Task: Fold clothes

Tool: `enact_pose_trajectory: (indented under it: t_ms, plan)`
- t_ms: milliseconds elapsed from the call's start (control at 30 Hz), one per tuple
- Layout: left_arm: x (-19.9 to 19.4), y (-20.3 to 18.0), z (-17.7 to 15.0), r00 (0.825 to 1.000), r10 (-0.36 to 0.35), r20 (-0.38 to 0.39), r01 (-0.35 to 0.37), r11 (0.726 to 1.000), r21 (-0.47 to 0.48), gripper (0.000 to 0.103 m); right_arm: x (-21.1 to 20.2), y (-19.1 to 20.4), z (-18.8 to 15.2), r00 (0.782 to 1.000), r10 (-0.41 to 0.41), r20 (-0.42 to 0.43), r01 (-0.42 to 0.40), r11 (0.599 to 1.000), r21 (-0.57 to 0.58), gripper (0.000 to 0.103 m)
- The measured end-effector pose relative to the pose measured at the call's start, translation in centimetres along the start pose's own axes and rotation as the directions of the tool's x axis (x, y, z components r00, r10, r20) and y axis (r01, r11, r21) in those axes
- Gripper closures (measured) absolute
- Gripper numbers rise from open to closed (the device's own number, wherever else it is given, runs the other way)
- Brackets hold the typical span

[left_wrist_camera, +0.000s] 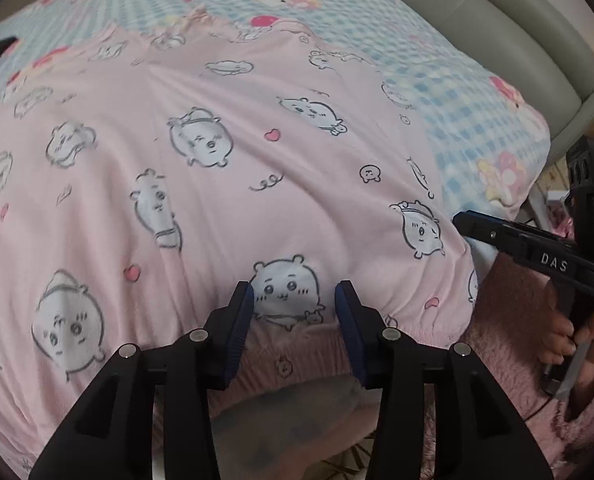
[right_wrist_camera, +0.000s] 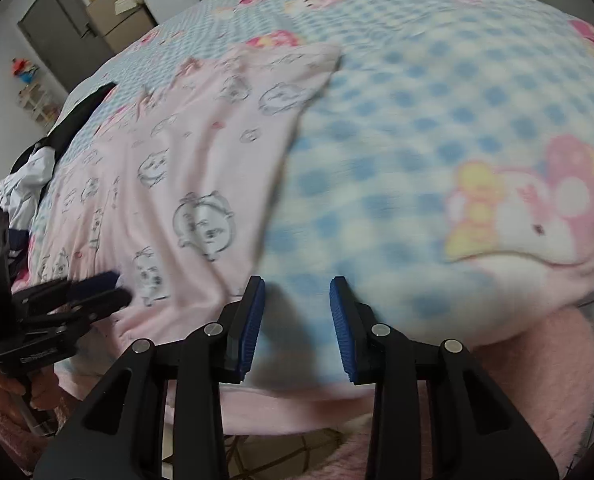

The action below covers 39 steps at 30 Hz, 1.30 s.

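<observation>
A pink garment (left_wrist_camera: 225,168) printed with white cartoon animals lies spread flat on the bed, its gathered waistband (left_wrist_camera: 409,326) at the near edge. My left gripper (left_wrist_camera: 294,302) hovers open over that waistband edge, nothing between its blue pads. In the right wrist view the same pink garment (right_wrist_camera: 185,168) lies to the left, and my right gripper (right_wrist_camera: 297,300) stands open over the bare checked blanket beside the garment's right edge. The right gripper (left_wrist_camera: 471,220) also shows at the right of the left wrist view, held by a hand (left_wrist_camera: 569,340); its opening is hidden there.
A blue-and-white checked blanket (right_wrist_camera: 437,128) with pink cartoon figures covers the bed. A grey padded headboard (left_wrist_camera: 509,40) runs along the far right. Dark and white clothes (right_wrist_camera: 29,172) are piled at the bed's left side. A fluffy pink sleeve (left_wrist_camera: 509,360) is near the bed edge.
</observation>
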State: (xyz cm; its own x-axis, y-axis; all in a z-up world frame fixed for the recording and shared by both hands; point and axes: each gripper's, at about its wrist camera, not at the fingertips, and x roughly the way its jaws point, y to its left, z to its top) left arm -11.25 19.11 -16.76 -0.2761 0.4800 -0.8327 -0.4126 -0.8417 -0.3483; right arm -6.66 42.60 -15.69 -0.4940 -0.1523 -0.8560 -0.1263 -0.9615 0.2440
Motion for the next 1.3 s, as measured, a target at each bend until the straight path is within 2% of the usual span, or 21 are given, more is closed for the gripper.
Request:
enact_pose_trajectory:
  t_ms: [67, 200, 300, 467, 600, 667, 767, 867, 933, 1033, 1100, 1133, 1167, 1200, 1267, 1300]
  plan:
    - [-0.5, 0.1, 0.5, 1.000, -0.018, 0.018, 0.018, 1.000, -0.004, 0.059, -0.7, -0.4, 0.6, 0.999, 0.020, 0.025, -0.021, 1.000, 0.018, 0.068]
    - [-1.2, -0.3, 2.9, 0.998, -0.035, 0.054, 0.035, 0.999, 0.004, 0.059, -1.1, 0.3, 4.0, 0.998, 0.008, 0.059, -0.007, 1.000, -0.014, 0.068]
    - [-1.3, -0.8, 5.6, 0.997, -0.016, 0.075, 0.015, 1.000, 0.013, 0.059, -1.2, 0.9, 6.7, 0.997, 0.004, 0.077, -0.002, 1.000, -0.028, 0.068]
    - [-1.6, 1.8, 10.4, 0.988, 0.081, 0.135, -0.075, 0.996, -0.047, 0.059, -0.8, 0.8, 12.0, 0.991, -0.025, 0.133, 0.035, 0.997, -0.070, 0.068]
    - [-1.4, 4.3, 14.3, 0.972, 0.160, 0.173, -0.146, 0.985, -0.094, 0.059, 1.1, -1.4, 15.6, 0.990, -0.085, 0.115, 0.088, 0.996, -0.016, 0.068]
    - [-0.7, 5.1, 16.6, 0.959, 0.214, 0.185, -0.202, 0.976, -0.084, 0.059, 1.7, -2.6, 16.8, 0.990, -0.081, 0.113, 0.081, 0.997, 0.009, 0.068]
    - [1.6, 5.8, 20.4, 0.950, 0.262, 0.170, -0.259, 0.965, -0.044, 0.059, 3.2, -3.5, 17.8, 0.996, -0.023, 0.090, 0.020, 0.999, 0.039, 0.068]
    - [4.0, 6.8, 23.7, 0.942, 0.304, 0.143, -0.311, 0.950, 0.029, 0.059, 5.1, -2.4, 18.4, 0.998, 0.016, 0.067, -0.016, 1.000, -0.008, 0.068]
    - [5.3, 7.6, 25.5, 0.946, 0.298, 0.125, -0.308, 0.949, 0.071, 0.059, 6.2, -1.7, 18.6, 0.997, 0.052, 0.051, -0.049, 0.998, -0.044, 0.068]
    - [7.1, 7.6, 26.8, 0.962, 0.255, 0.101, -0.268, 0.953, 0.145, 0.059, 8.1, -0.9, 18.7, 0.997, 0.078, 0.015, -0.077, 0.994, -0.078, 0.060]
    - [8.2, 7.0, 27.0, 0.964, 0.250, 0.090, -0.264, 0.942, 0.209, 0.059, 9.1, -0.9, 19.0, 0.999, 0.041, 0.007, -0.040, 0.996, -0.085, 0.060]
    - [8.8, 6.7, 27.1, 0.963, 0.258, 0.083, -0.271, 0.932, 0.240, 0.064, 9.4, -1.1, 19.0, 0.999, 0.049, 0.007, -0.048, 0.996, -0.074, 0.060]
    - [9.1, 6.5, 27.1, 0.959, 0.270, 0.084, -0.283, 0.923, 0.260, 0.073, 9.6, -1.4, 19.1, 0.998, 0.057, 0.007, -0.057, 0.996, -0.062, 0.060]
    - [9.4, 6.3, 27.0, 0.956, 0.281, 0.090, -0.295, 0.915, 0.275, 0.075, 9.8, -1.6, 19.1, 0.998, 0.066, 0.007, -0.065, 0.997, -0.050, 0.060]
    - [9.3, 6.3, 27.2, 0.950, 0.289, 0.114, -0.310, 0.908, 0.281, 0.092, 9.8, -1.9, 19.3, 0.996, 0.087, 0.016, -0.087, 0.996, -0.037, 0.060]
    - [9.2, 6.3, 27.3, 0.949, 0.288, 0.126, -0.312, 0.909, 0.276, 0.092, 9.8, -2.0, 19.4, 0.996, 0.090, 0.023, -0.089, 0.995, -0.033, 0.060]
